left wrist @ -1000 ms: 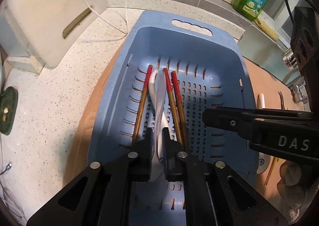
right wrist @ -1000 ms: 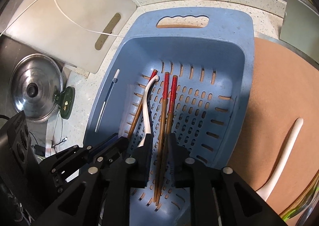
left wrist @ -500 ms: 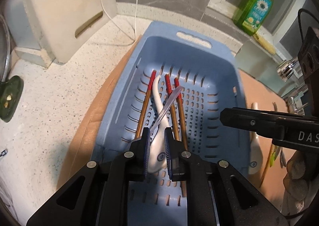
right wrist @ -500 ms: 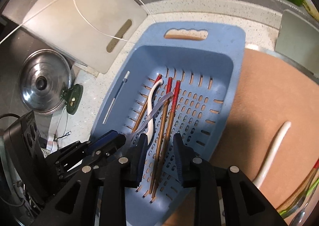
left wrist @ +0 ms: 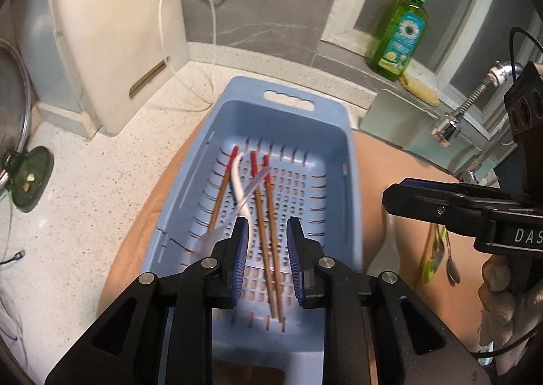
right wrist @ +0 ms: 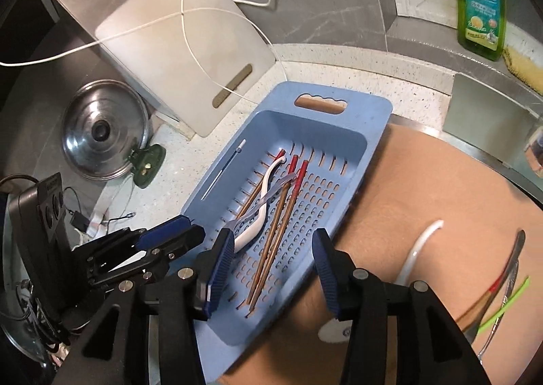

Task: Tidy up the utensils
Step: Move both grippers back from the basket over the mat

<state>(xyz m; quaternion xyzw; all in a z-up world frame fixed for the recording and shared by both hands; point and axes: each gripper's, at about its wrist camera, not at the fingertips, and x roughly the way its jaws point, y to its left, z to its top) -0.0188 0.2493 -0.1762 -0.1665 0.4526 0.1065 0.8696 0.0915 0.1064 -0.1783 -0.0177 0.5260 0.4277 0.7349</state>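
Observation:
A blue slotted basket [left wrist: 334, 134] [right wrist: 370, 137] holds red-tipped chopsticks [left wrist: 268, 225] [right wrist: 278, 229], a white spoon [left wrist: 237, 181] [right wrist: 261, 215] and a clear plastic spoon [left wrist: 253, 183] [right wrist: 271, 193] lying across them. My left gripper [left wrist: 266, 259] [right wrist: 200, 234] hovers over the basket's near end, its jaws opening with nothing pressed between them. My right gripper [right wrist: 271, 266] [left wrist: 393, 195] hangs above the chopsticks' near ends, jaws opening and empty. On the brown mat [right wrist: 441, 188] lie another white spoon [right wrist: 419, 246] and a mixed bunch of utensils [right wrist: 502, 290] [left wrist: 436, 252].
A white cutting board [left wrist: 115, 39] [right wrist: 183, 56] leans at the back left with a white cable [right wrist: 185, 12] over it. A steel pot lid [right wrist: 101, 134] stands on a green holder [left wrist: 30, 178]. Green soap bottle [left wrist: 400, 35] [right wrist: 478, 1] and faucet [left wrist: 465, 107] are at the back right.
Both grippers have risen and drawn back from the basket floor. The left opened off the spoon it gripped, the right off the chopstick pair. The clear spoon now lies across the chopsticks.

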